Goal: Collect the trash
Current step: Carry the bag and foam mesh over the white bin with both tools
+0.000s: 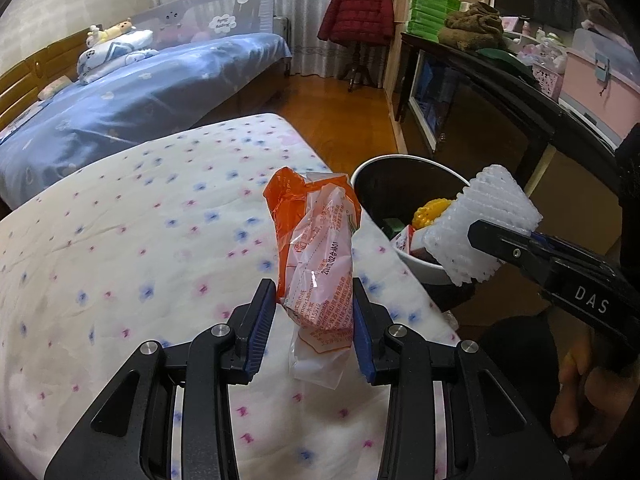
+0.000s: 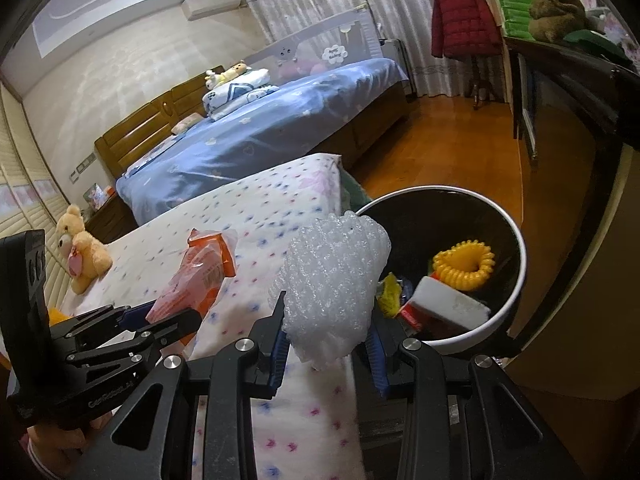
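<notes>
My left gripper (image 1: 314, 296) is shut on an orange and clear plastic wrapper (image 1: 316, 240) and holds it upright above the flowered bed cover (image 1: 140, 240). The wrapper also shows in the right wrist view (image 2: 196, 276). My right gripper (image 2: 328, 320) is shut on a white foam net sleeve (image 2: 332, 280), held just left of the trash bin's rim (image 2: 516, 280). In the left wrist view the sleeve (image 1: 480, 224) hangs over the bin (image 1: 400, 168). The bin holds a yellow coiled item (image 2: 464, 264), a white box (image 2: 448, 300) and other scraps.
A teddy bear (image 2: 80, 248) sits on the flowered cover at the left. A blue bed (image 1: 140, 92) lies behind. A dark table (image 1: 520, 92) with boxes stands right of the bin. A coat rack with a red jacket (image 1: 356, 12) stands on the wooden floor.
</notes>
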Motion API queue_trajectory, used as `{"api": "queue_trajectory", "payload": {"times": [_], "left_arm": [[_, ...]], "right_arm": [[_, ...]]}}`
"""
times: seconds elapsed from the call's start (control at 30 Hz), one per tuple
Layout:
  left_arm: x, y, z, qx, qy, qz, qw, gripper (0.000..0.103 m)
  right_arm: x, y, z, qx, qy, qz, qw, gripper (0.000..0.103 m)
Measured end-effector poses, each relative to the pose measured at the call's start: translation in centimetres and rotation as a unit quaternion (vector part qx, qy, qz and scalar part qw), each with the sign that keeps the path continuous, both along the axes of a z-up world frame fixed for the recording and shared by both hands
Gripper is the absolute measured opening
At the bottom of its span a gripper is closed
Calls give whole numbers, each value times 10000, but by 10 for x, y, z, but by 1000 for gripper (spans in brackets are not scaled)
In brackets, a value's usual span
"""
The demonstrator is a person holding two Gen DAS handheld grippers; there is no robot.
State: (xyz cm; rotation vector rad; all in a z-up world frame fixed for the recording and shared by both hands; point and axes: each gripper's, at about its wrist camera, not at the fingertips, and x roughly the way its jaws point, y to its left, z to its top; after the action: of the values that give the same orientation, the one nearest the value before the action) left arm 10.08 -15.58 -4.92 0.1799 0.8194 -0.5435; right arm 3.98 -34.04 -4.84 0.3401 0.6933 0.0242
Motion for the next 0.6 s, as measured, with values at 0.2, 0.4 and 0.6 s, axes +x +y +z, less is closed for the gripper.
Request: {"api": "queue_trajectory", "payload": {"times": [0.2,0.4,0.6], "left_arm": [[1,-13,0,19,9,-120,9999,35],[4,-29,1,18,14,-233,9997,35],[5,-42,0,52,16,-321,9995,35]], "right_arm": [[-1,-16,-1,23,20,-196,9998,34],[0,-30,-5,63,85,-344,9994,34],[1,-41,-7,39,141,-459,9988,34]]}}
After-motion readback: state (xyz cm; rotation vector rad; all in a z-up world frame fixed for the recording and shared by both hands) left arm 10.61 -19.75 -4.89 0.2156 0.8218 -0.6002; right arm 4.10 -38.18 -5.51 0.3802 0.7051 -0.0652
